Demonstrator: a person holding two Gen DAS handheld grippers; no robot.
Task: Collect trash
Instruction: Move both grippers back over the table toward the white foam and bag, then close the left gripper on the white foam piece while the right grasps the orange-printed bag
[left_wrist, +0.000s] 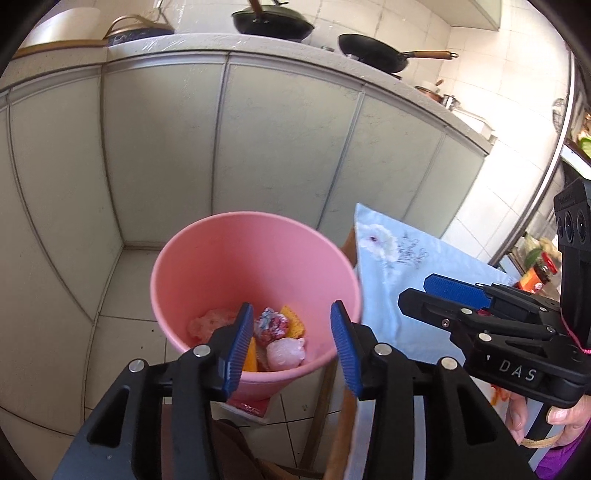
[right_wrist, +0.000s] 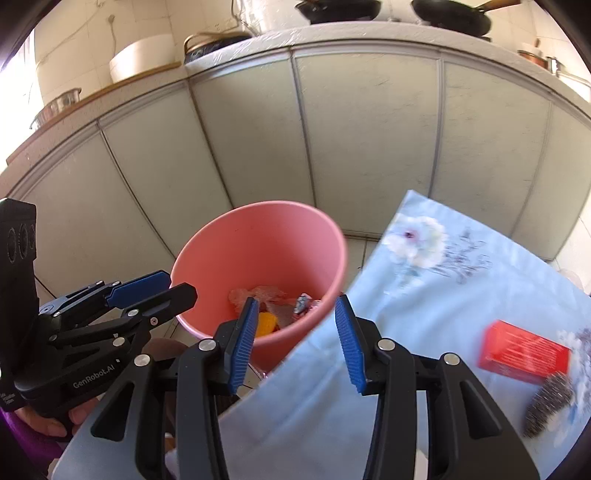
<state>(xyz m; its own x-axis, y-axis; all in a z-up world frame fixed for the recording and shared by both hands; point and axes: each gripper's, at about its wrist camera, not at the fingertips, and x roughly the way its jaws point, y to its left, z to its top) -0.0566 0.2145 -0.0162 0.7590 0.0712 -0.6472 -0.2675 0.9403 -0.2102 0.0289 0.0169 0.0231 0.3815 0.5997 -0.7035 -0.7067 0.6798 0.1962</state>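
Note:
A pink bin (left_wrist: 255, 243) (right_wrist: 266, 236) stands on the tiled floor by the table's corner. It holds crumpled wrappers (left_wrist: 271, 326), an orange piece (left_wrist: 293, 323) and a pale plastic wad (left_wrist: 286, 354). My left gripper (left_wrist: 291, 312) hovers over the bin's near rim, open, with nothing between its pads. My right gripper (right_wrist: 297, 304) is open and empty above the edge where bin and table meet. Each gripper shows in the other's view: the right gripper (left_wrist: 428, 291) and the left gripper (right_wrist: 162, 286). A red box (right_wrist: 522, 350) and a dark bristly lump (right_wrist: 546, 402) lie on the table.
The table wears a light blue floral cloth (right_wrist: 443, 295) (left_wrist: 399, 258) to the right of the bin. Pale cabinet doors (left_wrist: 288, 140) stand behind, under a counter with black woks (left_wrist: 273, 20). A hand (left_wrist: 565, 417) holds the right gripper's handle.

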